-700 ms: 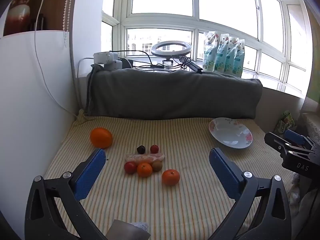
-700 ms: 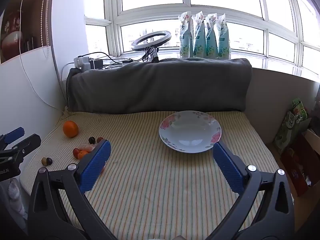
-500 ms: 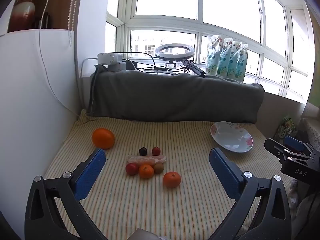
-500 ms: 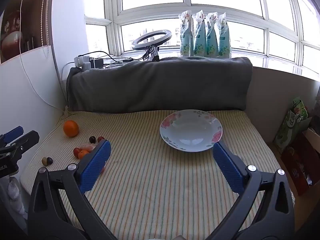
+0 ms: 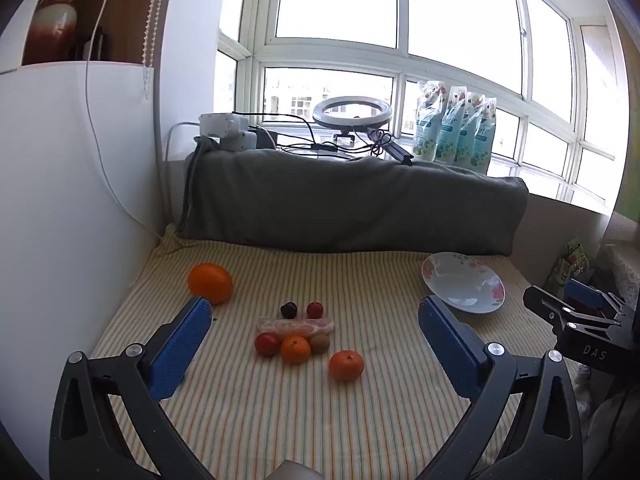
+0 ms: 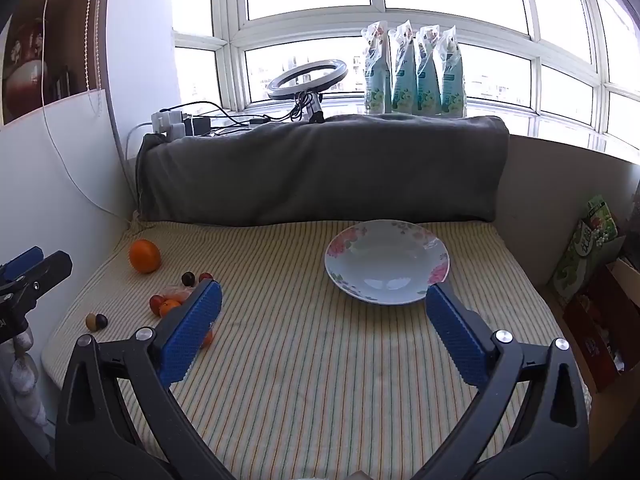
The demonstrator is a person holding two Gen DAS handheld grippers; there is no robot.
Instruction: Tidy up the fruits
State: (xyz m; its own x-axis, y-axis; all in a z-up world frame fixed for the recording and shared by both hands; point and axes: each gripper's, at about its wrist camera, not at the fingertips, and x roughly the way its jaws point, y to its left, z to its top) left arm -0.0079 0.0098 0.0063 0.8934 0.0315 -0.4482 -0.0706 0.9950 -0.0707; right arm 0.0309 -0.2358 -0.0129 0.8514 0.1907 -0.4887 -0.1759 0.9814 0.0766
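Fruit not yet picked, both tongs empty
Left tongs (image 5: 314,350) and right tongs (image 6: 322,330) held wide open; fruits (image 5: 296,349) clustered just ahead of left tongs, plate (image 6: 386,262) bare, ahead of right; left judged nearer the fruit

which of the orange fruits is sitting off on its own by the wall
The big orange, far left by the white wall; the two small oranges lie among the fruit cluster.
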